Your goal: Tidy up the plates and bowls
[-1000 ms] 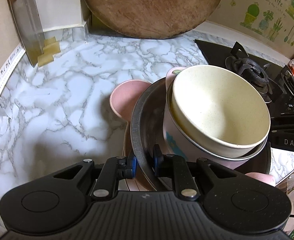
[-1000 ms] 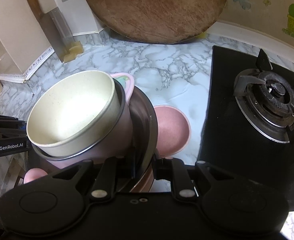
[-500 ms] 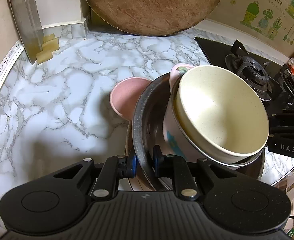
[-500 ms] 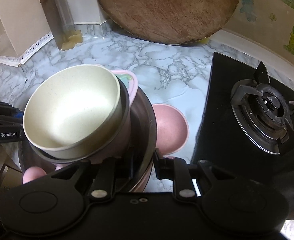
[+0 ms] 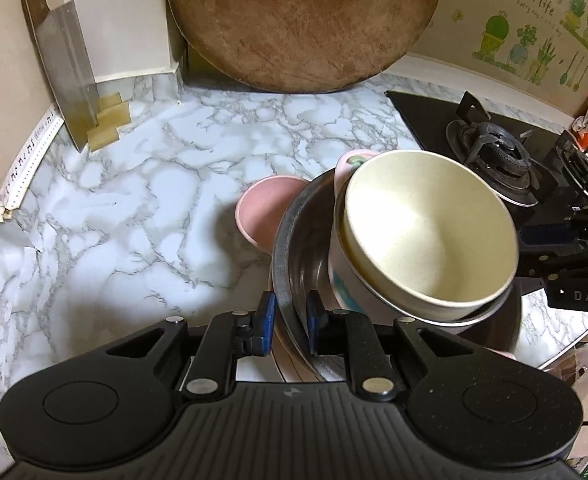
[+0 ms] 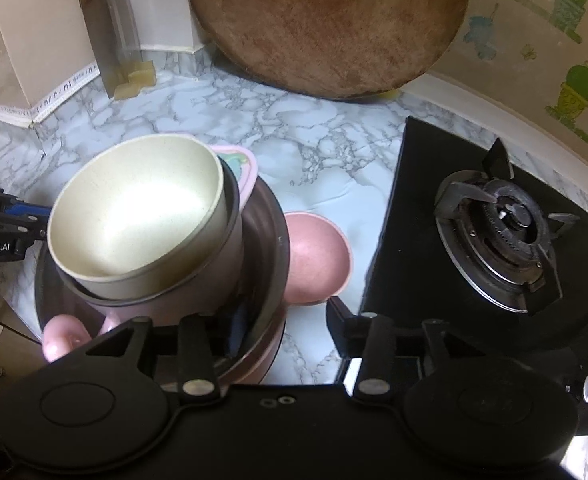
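While nested, cream bowl (image 5: 426,232) in steel bowl (image 5: 294,240)

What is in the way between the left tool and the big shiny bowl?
Nothing visible. The left tool is already shut on the rim of the steel bowl. The cream bowl sits farther inside, not between them.

A marble-patterned counter (image 5: 142,200) carries everything — the stacked bowls (image 5: 394,280) sit right at the left tongs (image 5: 290,320), a pink bowl (image 6: 314,260) just beyond the right tongs (image 6: 286,328), and a black gas hob (image 6: 494,220) further right.
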`<state>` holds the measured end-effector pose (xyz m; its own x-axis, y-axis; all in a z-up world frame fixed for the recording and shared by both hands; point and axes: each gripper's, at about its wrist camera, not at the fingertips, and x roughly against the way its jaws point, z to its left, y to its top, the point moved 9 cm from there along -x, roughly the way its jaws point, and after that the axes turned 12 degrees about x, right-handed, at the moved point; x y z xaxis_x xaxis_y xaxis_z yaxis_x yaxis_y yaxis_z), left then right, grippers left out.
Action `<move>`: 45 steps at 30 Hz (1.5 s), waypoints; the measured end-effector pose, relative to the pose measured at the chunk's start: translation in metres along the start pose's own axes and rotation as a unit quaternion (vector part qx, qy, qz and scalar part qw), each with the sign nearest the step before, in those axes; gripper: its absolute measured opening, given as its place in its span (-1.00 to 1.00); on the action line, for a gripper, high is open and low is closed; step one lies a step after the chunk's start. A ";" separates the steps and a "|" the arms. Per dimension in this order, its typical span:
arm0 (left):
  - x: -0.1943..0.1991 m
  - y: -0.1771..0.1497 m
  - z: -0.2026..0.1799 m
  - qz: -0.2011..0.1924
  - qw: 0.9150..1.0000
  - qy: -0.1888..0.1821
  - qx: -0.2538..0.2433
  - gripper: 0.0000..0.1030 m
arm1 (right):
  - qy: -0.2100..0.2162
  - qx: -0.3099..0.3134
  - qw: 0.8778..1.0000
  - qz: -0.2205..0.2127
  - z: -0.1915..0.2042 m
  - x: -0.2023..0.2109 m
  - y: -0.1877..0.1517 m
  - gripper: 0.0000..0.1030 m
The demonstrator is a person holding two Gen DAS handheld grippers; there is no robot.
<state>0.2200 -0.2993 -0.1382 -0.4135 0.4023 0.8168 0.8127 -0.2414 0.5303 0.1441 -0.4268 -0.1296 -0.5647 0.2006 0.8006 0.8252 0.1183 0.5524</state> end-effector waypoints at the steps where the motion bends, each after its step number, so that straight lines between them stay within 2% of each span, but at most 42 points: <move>1: 0.004 -0.001 -0.001 -0.003 1.000 -0.003 -0.003 -0.70 | 0.000 0.000 1.000 -0.005 0.000 0.004 0.000 0.01; 4: 0.016 -0.003 -0.002 -0.016 1.000 -0.006 -0.010 -0.67 | -0.004 0.001 1.000 -0.023 0.003 0.019 -0.001 0.22; 5: 0.020 -0.004 -0.003 -0.019 1.000 -0.008 -0.011 -0.60 | -0.002 0.002 1.000 -0.031 0.004 0.024 0.000 0.25; 9: 0.040 -0.007 -0.003 -0.041 0.999 -0.009 -0.012 -0.10 | 0.000 -0.002 0.998 -0.062 0.012 0.047 0.003 0.41; 17: 0.082 -0.013 -0.004 -0.082 0.996 -0.017 -0.016 0.01 | 0.012 -0.038 0.990 -0.135 0.027 0.089 0.005 0.65; 21: 0.103 -0.020 -0.006 -0.108 0.994 -0.016 -0.022 0.17 | 0.009 -0.048 0.982 -0.182 0.037 0.112 0.006 0.98; 25: 0.122 -0.028 -0.005 -0.128 0.991 -0.019 -0.023 0.23 | -0.006 -0.042 0.976 -0.213 0.051 0.130 0.006 0.99; 27: 0.130 -0.031 -0.004 -0.135 0.990 -0.026 -0.019 0.48 | -0.014 -0.041 0.974 -0.223 0.057 0.138 0.004 1.00; 28: 0.135 -0.034 -0.004 -0.140 0.990 -0.030 -0.017 0.52 | -0.015 -0.042 0.972 -0.230 0.060 0.141 0.003 1.00; 32: 0.152 -0.042 -0.004 -0.159 0.986 -0.041 -0.015 0.57 | -0.020 -0.041 0.969 -0.244 0.070 0.152 -0.003 1.00; 34: 0.156 -0.046 -0.003 -0.161 0.986 -0.046 -0.008 0.72 | -0.023 -0.040 0.968 -0.248 0.075 0.156 -0.007 1.00; 36: 0.160 -0.050 0.000 -0.168 0.985 -0.050 0.002 0.98 | -0.021 -0.043 0.966 -0.253 0.079 0.159 -0.011 1.00; 39: 0.165 -0.055 0.002 -0.181 0.982 -0.049 0.008 1.00 | -0.020 -0.052 0.966 -0.253 0.083 0.160 -0.015 1.00; 45: 0.169 -0.061 0.003 -0.175 0.983 -0.051 0.007 1.00 | -0.024 -0.078 0.965 -0.251 0.087 0.162 -0.023 1.00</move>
<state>0.1016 -0.2137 -0.0334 -0.6268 0.5451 0.5567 0.6335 -0.0594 0.7715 0.0356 -0.3125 -0.0329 -0.8876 0.2008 0.4145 0.4344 0.0658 0.8983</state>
